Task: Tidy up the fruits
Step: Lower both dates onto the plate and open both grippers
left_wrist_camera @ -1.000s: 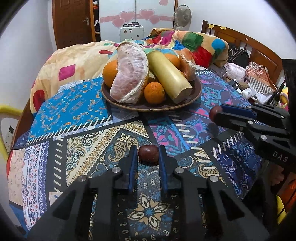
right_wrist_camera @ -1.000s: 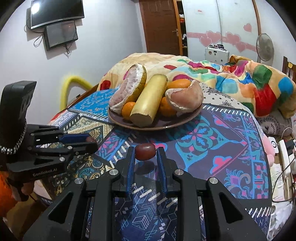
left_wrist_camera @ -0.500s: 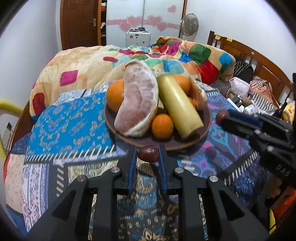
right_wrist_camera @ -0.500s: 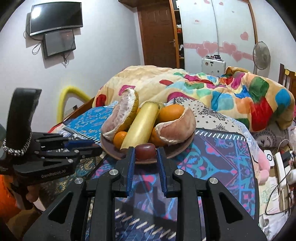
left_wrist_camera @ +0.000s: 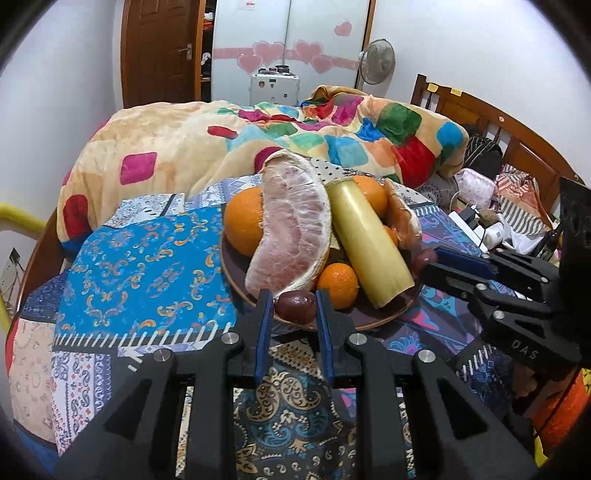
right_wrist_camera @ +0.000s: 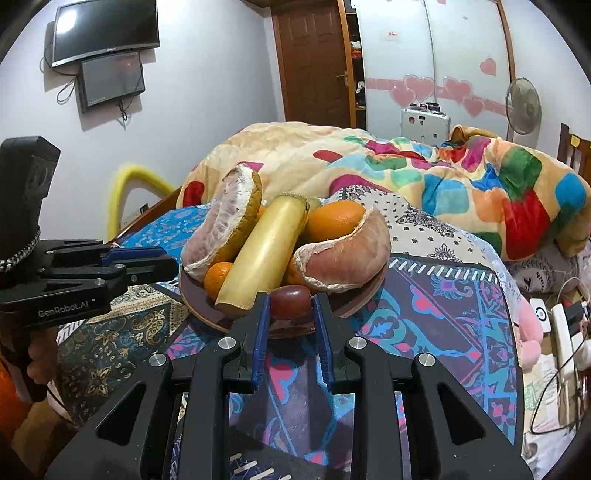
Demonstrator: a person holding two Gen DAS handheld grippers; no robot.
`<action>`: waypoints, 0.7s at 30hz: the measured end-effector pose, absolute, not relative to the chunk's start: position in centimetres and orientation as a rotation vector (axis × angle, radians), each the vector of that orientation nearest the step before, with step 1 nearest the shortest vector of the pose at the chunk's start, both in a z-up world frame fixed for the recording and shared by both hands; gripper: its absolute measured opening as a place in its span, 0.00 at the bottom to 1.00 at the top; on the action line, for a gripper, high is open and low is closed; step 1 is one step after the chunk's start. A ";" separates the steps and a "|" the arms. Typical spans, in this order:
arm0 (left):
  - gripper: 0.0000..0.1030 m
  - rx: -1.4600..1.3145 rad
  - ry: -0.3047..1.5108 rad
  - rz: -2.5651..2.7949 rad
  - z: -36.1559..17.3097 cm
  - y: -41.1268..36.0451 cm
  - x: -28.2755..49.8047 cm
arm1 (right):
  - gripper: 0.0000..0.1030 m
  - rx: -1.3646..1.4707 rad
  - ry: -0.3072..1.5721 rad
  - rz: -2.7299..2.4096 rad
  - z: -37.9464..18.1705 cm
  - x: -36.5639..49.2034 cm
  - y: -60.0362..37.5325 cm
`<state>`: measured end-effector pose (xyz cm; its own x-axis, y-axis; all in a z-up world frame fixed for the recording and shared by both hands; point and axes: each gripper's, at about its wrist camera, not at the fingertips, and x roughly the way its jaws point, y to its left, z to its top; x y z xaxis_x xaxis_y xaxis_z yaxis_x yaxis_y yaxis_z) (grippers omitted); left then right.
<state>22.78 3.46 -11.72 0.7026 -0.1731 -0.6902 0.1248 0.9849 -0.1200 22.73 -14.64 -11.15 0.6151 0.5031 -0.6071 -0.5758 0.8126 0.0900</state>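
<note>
A brown plate [left_wrist_camera: 369,320] on the patterned tablecloth holds peeled pomelo pieces [left_wrist_camera: 291,229], oranges [left_wrist_camera: 338,284] and a yellow cane stalk [left_wrist_camera: 367,247]. My left gripper [left_wrist_camera: 295,306] is shut on a dark red date [left_wrist_camera: 296,305] at the plate's near rim. My right gripper [right_wrist_camera: 290,302] is shut on another dark red date [right_wrist_camera: 290,302] over the plate's [right_wrist_camera: 207,314] right rim, below a pomelo piece [right_wrist_camera: 343,254]. The right gripper also shows in the left wrist view [left_wrist_camera: 430,260], and the left gripper shows in the right wrist view [right_wrist_camera: 173,263].
A round table with a patchwork cloth [left_wrist_camera: 147,258] stands by a bed with a colourful blanket [left_wrist_camera: 332,140]. A wooden headboard [left_wrist_camera: 498,122] and clutter lie at the right. A fan [right_wrist_camera: 522,107], a door [right_wrist_camera: 314,59] and wall screens [right_wrist_camera: 107,33] are behind.
Both grippers have moved forward with their dates, from over the tablecloth to the plate's rim. The plate and fruit now loom larger.
</note>
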 end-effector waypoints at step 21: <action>0.35 -0.028 0.764 -0.167 -12.4 2.0 22.7 | 0.28 -0.115 0.686 0.608 -11.5 23.3 -14.6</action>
<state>22.73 1.95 -12.44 0.7094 -0.1610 -0.6862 0.1406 0.9863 -0.0861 23.32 -14.60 -11.55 0.6088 0.4882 -0.6253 -0.5617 0.8219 0.0947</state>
